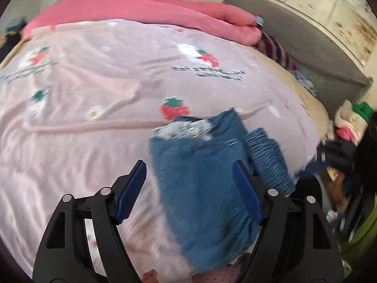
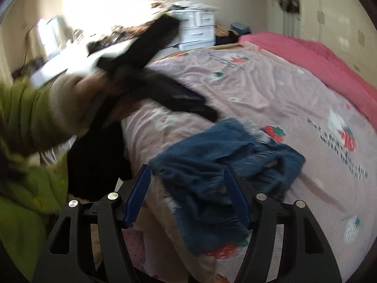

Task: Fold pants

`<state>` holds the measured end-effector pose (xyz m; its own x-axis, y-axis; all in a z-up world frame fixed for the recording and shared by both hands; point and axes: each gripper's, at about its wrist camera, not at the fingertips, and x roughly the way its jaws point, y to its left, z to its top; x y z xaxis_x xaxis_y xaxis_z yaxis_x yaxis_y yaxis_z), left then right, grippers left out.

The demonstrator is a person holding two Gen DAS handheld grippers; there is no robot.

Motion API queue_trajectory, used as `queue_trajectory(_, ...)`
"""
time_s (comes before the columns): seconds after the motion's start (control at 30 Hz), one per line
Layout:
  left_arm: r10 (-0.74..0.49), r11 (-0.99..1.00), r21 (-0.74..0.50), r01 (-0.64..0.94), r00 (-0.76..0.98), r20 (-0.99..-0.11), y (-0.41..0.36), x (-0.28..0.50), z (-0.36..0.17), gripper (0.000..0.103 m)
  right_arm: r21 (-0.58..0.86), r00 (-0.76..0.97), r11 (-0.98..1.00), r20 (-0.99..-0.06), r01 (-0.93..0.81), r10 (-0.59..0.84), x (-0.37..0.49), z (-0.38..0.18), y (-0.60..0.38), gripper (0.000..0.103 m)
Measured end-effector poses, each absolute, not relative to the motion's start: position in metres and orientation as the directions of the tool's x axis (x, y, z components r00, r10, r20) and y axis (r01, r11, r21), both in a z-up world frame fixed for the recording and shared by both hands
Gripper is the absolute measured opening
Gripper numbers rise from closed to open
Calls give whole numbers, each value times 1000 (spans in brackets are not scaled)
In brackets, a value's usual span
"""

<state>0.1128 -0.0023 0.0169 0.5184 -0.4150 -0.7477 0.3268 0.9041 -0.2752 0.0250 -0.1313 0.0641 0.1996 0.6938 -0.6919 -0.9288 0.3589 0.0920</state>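
Note:
Blue denim pants (image 1: 202, 188) lie folded in a bundle near the front edge of the bed, with a ribbed blue cuff at their right. In the right wrist view the pants (image 2: 223, 165) look bunched and rumpled. My left gripper (image 1: 190, 188) is open, its jaws wide apart above the pants, holding nothing. My right gripper (image 2: 186, 193) is open too, jaws spread over the near part of the pants. The left gripper (image 2: 188, 101) also shows blurred in the right wrist view, held by a hand in a green sleeve.
A pink strawberry-print bedspread (image 1: 94, 94) covers the bed. A pink blanket (image 1: 141, 9) lies along the far side. A grey headboard (image 1: 318, 47) and clothes pile (image 1: 351, 122) stand at the right. White drawers (image 2: 198, 28) stand beyond the bed.

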Motion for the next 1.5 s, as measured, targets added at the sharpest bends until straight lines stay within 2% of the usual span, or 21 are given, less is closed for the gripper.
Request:
queue_trajectory(0.07, -410, 904, -270, 330, 497, -765, -13, 122, 12, 56, 32, 192, 297, -696, -954, 692, 9, 61, -120, 54)
queue_trajectory(0.13, -409, 900, -263, 347, 471, -781, -26, 126, 4, 56, -56, 216, 252, -710, -966, 670, -2, 53, -105, 44)
queue_trajectory(0.2, -379, 910, -229, 346, 473, -795, -36, 128, -3, 56, -150, 275, 247, -739, -957, 615, -3, 41, -92, 39)
queue_trajectory(0.3, -349, 920, -196, 341, 479, -805, -41, 126, -8, 56, -205, 310, 243, -768, -948, 560, 5, 26, -82, 35)
queue_trajectory(0.53, -335, 924, -180, 338, 483, -809, -44, 127, -16, 57, -282, 348, 204, -759, -937, 550, 10, 13, -69, 32)
queue_trajectory(0.63, -335, 924, -183, 336, 480, -811, -43, 129, -18, 57, -246, 312, 193, -761, -950, 568, 10, 11, -68, 7)
queue_trajectory(1.2, -331, 926, -185, 330, 472, -817, -45, 133, -24, 59, -115, 234, 220, -718, -969, 655, -3, 33, -100, 7)
queue_trajectory(1.23, -331, 926, -184, 331, 472, -817, -45, 133, -24, 59, -170, 288, 238, -694, -956, 660, -5, 37, -101, 13)
queue_trajectory(1.27, -328, 926, -180, 332, 472, -818, -45, 133, -24, 59, -187, 302, 242, -693, -952, 654, -4, 39, -100, 32)
queue_trajectory(1.33, -325, 927, -175, 333, 474, -819, -46, 133, -24, 59, -221, 330, 248, -698, -943, 635, -1, 35, -92, 52)
queue_trajectory(1.4, -323, 927, -175, 331, 475, -819, -47, 133, -24, 59, -229, 311, 212, -728, -950, 611, -1, 25, -82, 49)
queue_trajectory(1.43, -323, 928, -174, 330, 475, -818, -46, 133, -24, 59, -231, 306, 201, -742, -952, 596, -1, 20, -79, 44)
queue_trajectory(1.47, -322, 928, -174, 330, 475, -819, -47, 133, -24, 59, -235, 303, 192, -766, -953, 567, -2, 12, -74, 27)
queue_trajectory(1.5, -321, 928, -173, 330, 474, -820, -47, 134, -25, 59, -228, 293, 184, -777, -956, 557, -2, 8, -74, 20)
